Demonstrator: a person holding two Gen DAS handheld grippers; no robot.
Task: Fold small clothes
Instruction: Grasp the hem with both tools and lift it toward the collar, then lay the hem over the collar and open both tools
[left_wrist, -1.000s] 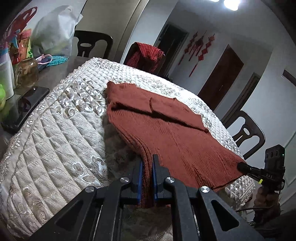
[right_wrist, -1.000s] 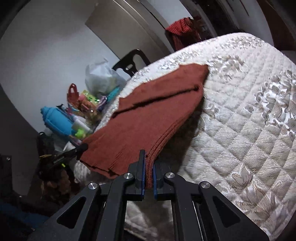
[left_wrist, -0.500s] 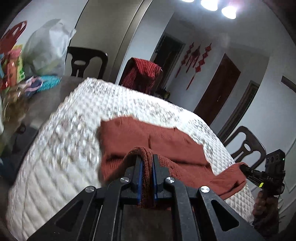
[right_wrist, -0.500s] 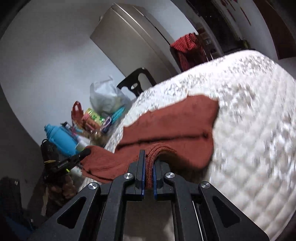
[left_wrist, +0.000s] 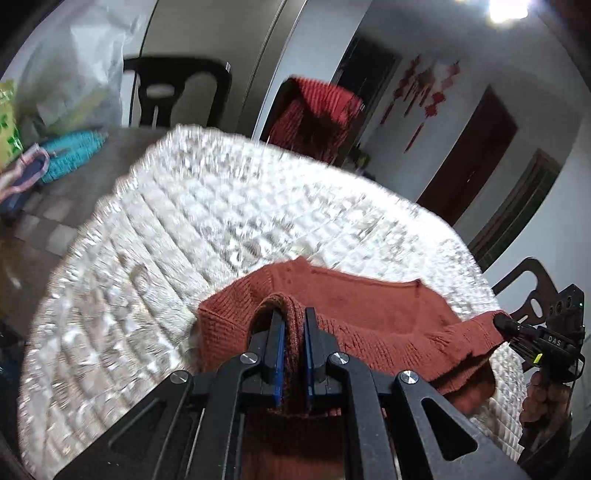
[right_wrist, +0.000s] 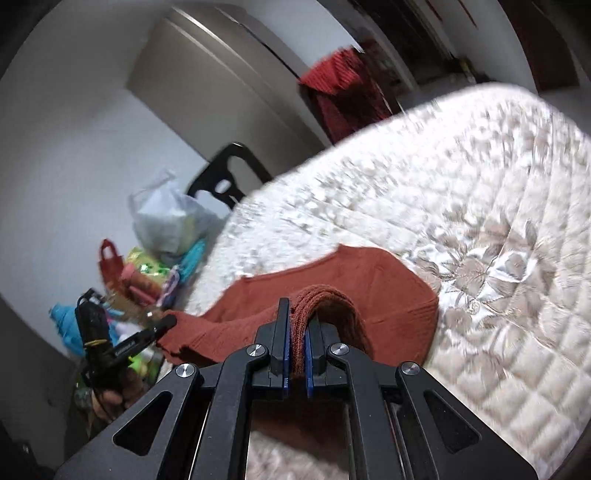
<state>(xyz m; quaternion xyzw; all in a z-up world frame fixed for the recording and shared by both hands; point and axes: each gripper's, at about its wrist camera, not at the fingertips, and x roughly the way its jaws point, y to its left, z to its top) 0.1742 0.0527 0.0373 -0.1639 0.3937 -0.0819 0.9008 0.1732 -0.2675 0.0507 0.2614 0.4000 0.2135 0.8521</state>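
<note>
Your left gripper (left_wrist: 294, 341) has its jaws clamped on a bunched hem edge of the rust knit sweater (left_wrist: 369, 314). Your right gripper (right_wrist: 297, 332) has its jaws clamped on the opposite hem corner, seen in the left view out at the right (left_wrist: 496, 319). Between the two grips the hem is lifted and stretched; the far part of the sweater (right_wrist: 369, 280) lies on the white quilted cover (left_wrist: 221, 221) over the surface. Left of the cover: plastic bag (right_wrist: 166, 221), teal item (left_wrist: 70, 153). Beyond: black chair (left_wrist: 177, 94), then a chair draped with red cloth (left_wrist: 314, 110). Motion blur throughout.
</note>
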